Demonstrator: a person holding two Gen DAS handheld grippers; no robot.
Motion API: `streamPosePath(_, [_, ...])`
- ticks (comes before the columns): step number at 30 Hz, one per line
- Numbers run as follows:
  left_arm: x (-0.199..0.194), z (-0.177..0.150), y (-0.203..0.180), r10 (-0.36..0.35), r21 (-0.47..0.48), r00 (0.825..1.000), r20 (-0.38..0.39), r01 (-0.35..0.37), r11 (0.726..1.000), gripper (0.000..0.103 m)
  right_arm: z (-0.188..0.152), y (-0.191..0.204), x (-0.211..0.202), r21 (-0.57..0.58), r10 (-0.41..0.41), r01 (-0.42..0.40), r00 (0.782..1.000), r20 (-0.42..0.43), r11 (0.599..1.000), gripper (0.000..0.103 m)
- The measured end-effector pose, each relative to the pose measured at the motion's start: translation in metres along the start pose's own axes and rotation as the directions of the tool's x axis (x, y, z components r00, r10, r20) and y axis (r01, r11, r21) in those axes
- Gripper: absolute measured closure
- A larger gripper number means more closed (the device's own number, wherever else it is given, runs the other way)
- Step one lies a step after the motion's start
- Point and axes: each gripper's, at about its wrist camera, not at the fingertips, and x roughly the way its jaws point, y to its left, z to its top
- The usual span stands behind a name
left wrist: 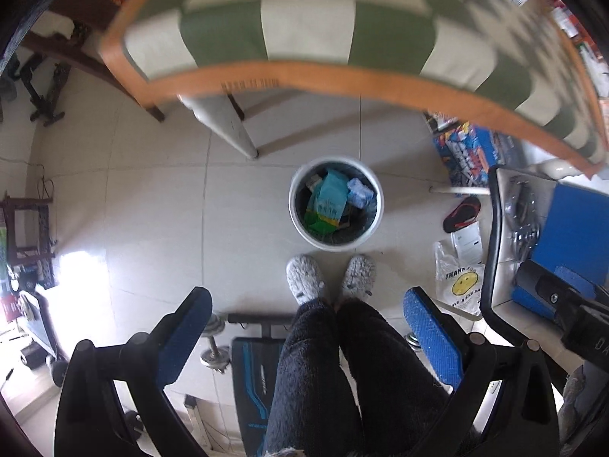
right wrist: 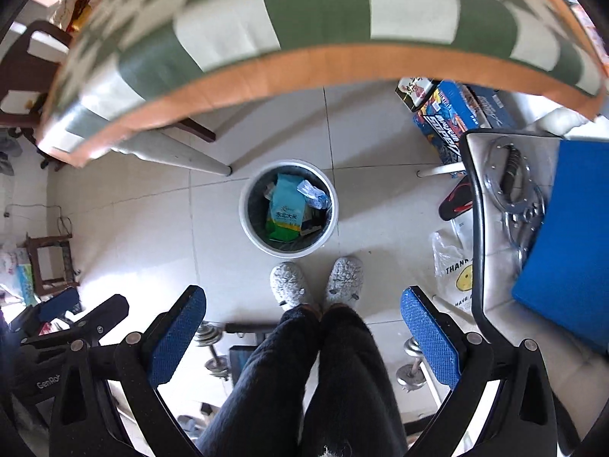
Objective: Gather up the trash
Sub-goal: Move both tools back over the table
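Observation:
A white round trash bin (left wrist: pixel 368 224) stands on the tiled floor, also in the right wrist view (right wrist: pixel 249 224). Inside lie a teal and green bag (left wrist: pixel 329 200) (right wrist: pixel 287 209), a crumpled blue wrapper (left wrist: pixel 359 188) (right wrist: pixel 314 192) and other scraps. My left gripper (left wrist: pixel 308 316) is open and empty, held high above the floor and pointing down at the bin. My right gripper (right wrist: pixel 302 314) is open and empty too, beside the left one, which shows at the right wrist view's left edge (right wrist: pixel 64 312).
A table with a green and white checked cloth (left wrist: pixel 304 19) (right wrist: pixel 304 11) overhangs beyond the bin. The person's slippered feet (left wrist: pixel 329 278) stand just before it. A chair with a blue folder (left wrist: pixel 574 224), a smiley plastic bag (left wrist: pixel 458 282), boxes (left wrist: pixel 468 152), dumbbells (right wrist: pixel 213 342) lie around.

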Motion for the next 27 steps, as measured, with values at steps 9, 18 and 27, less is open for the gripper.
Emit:
streamPosePath(9, [-0.099, 0.068, -0.013, 0.013, 0.049, 0.975, 0.222, -0.024, 0.998, 0.0, 0.034, 0.001, -0.113, 0.103, 0.076, -0.093, 0.985, 0.154, 0.99, 0.0])
streamPosePath(18, [-0.14, 0.198, -0.055, 0.067, 0.08, 0.942, 0.328, -0.099, 0.992, 0.0, 0.139, -0.037, -0.186, 0.209, 0.101, -0.167, 0.951, 0.292, 0.964, 0.0])
streamPosePath(27, [-0.102, 0.355, -0.113, 0.052, -0.026, 0.982, 0.183, -0.048, 0.998, 0.0, 0.323, -0.103, -0.173, 0.272, 0.041, -0.12, 0.959, 0.281, 0.955, 0.0])
